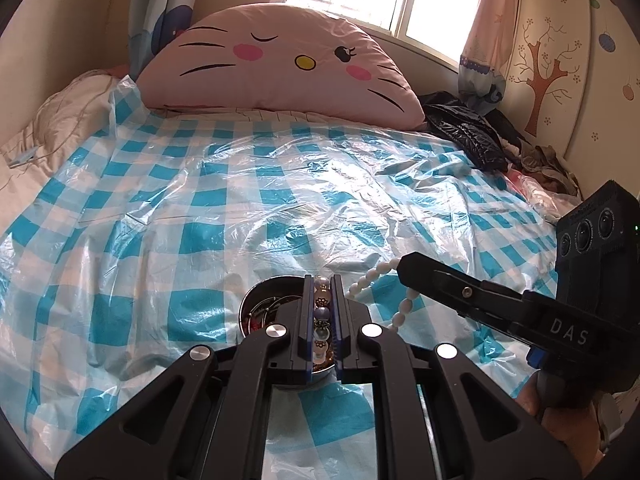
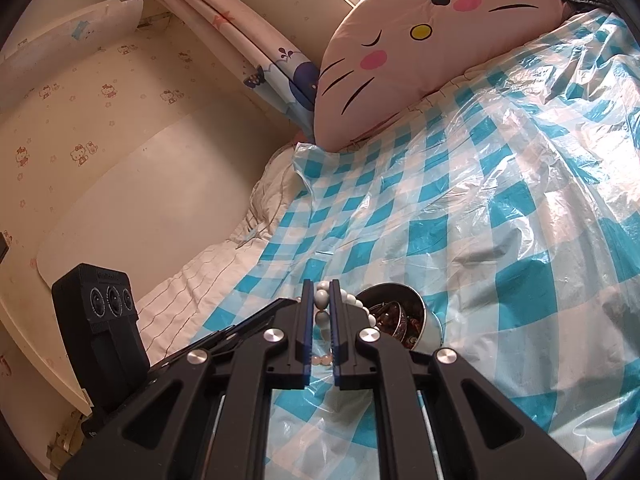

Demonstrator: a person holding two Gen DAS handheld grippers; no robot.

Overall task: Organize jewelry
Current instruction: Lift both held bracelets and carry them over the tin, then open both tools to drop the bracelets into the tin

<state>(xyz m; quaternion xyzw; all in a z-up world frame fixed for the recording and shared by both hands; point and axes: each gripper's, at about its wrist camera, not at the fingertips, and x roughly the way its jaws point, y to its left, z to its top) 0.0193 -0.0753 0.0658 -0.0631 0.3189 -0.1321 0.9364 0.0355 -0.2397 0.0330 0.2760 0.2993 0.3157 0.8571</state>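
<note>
Black linkage arms fill the bottom of both wrist views, and between them we see each claw drawn narrow around beads. Our left claw (image 1: 322, 312) is clamped on a mixed bead bracelet (image 1: 322, 322): pearly, grey and flower-patterned beads lie in a single row between the blue-edged pads, so the strand's long axis runs along the fingers, pointing away from us toward the pillow. Directly under and just left of this claw's tips sits a small round metal tin (image 1: 264, 306) on the bed, with dark bangles and other pieces inside; its rim shows again below the pads.

Our right claw (image 2: 322, 312) is pinched on a white bead bracelet (image 2: 322, 308). In the right wrist view its pale round beads rise up between the pads along the fingers, then curve off to the right of the tips over the tin (image 2: 404, 316); a few pinkish beads cross the gap nearer the camera. Seen from the left wrist, the same white strand (image 1: 376, 276) hangs as a loop from the right claw's tip (image 1: 406, 270), just right of the left claw.

That right claw enters from the right, tilted down, with a hand (image 1: 560, 424) gripping its handle below. Both claws hover close together over the tin, above the blue-checked plastic sheet (image 1: 224, 208) covering the bed. Beyond, a pink cat-face pillow (image 1: 276, 64) leans under the window.
</note>
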